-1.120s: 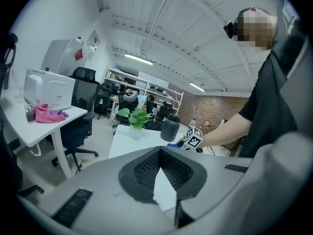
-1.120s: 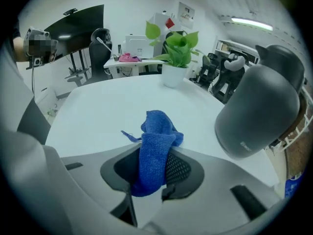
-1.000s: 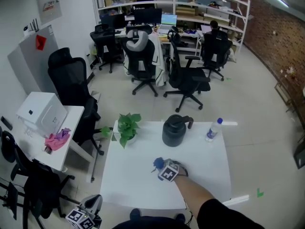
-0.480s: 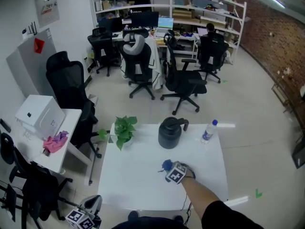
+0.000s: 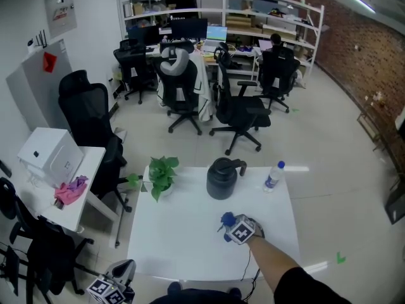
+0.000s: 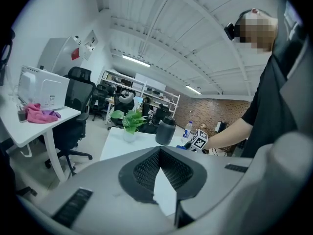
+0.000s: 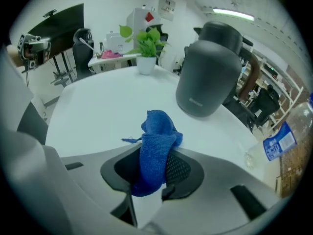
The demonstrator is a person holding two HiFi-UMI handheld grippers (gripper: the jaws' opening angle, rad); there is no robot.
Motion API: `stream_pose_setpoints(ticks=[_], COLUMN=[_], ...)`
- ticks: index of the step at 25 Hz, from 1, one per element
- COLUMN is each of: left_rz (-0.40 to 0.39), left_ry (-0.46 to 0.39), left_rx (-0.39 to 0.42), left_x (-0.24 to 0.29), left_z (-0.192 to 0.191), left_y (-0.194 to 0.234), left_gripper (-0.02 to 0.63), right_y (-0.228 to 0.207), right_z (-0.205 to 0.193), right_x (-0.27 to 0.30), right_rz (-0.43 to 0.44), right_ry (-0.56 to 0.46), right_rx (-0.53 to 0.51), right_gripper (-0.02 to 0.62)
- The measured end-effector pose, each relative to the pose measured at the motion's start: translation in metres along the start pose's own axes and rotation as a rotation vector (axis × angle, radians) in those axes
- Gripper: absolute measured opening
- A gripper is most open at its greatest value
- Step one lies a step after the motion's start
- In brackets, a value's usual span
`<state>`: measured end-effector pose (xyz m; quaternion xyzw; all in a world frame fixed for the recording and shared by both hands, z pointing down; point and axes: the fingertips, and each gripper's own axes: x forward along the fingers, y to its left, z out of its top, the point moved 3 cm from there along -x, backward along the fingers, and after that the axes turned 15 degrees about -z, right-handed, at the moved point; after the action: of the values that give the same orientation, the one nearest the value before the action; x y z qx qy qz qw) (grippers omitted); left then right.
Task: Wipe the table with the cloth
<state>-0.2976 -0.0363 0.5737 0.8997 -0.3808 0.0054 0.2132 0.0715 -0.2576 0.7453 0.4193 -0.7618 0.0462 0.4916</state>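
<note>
both jaws closed: right gripper (image 7: 152, 152) pinches blue cloth (image 7: 159, 126) over white table (image 7: 98, 106), left gripper (image 6: 160, 149) empty

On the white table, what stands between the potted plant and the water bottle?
A dark jug stands between the potted plant and the water bottle. The head view shows this.

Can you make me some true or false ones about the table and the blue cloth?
1. The right tool is gripping the blue cloth. True.
2. The dark jug stands on the floor. False: it stands on the white table.
3. The left tool holds nothing. True.
4. The water bottle lies on its side. False: it stands upright, to the right of the jug.
</note>
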Motion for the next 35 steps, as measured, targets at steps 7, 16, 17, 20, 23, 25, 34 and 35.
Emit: stream_pose_setpoints(ticks=[7, 16, 17, 20, 23, 25, 34, 35], left_rz=[0.010, 0.035, 0.029, 0.007, -0.013, -0.019, 0.006, 0.016], left_ry=[0.001, 0.002, 0.001, -0.003, 0.001, -0.001, -0.009, -0.009], left_rx=[-0.001, -0.004, -0.003, -0.001, -0.002, -0.004, -0.001, -0.002], left_x=[-0.009, -0.014, -0.011, -0.001, 0.006, 0.008, -0.008, -0.012], left_z=[0.002, 0.000, 0.001, 0.001, 0.001, 0.000, 0.002, 0.001], left_y=[0.001, 0.003, 0.003, 0.001, -0.003, -0.004, -0.002, -0.001], left_gripper=[-0.002, -0.002, -0.002, -0.002, -0.003, -0.002, -0.002, -0.002], right_y=[0.048, 0.029, 0.022, -0.005, -0.015, -0.006, 0.057, 0.057], right_z=[0.053, 0.016, 0.005, -0.028, -0.036, -0.016, 0.051, 0.045], right_x=[0.013, 0.017, 0.015, 0.006, -0.002, -0.008, 0.010, 0.013], right_rz=[0.074, 0.048, 0.041, 0.004, 0.000, 0.026, 0.094, 0.088], right_ry=[-0.053, 0.051, 0.068, 0.110, 0.108, 0.034, -0.019, 0.003], right_rx=[-0.039, -0.054, -0.042, -0.007, 0.008, 0.019, -0.070, -0.085], right_gripper=[0.121, 0.121, 0.121, 0.121, 0.121, 0.121, 0.121, 0.121])
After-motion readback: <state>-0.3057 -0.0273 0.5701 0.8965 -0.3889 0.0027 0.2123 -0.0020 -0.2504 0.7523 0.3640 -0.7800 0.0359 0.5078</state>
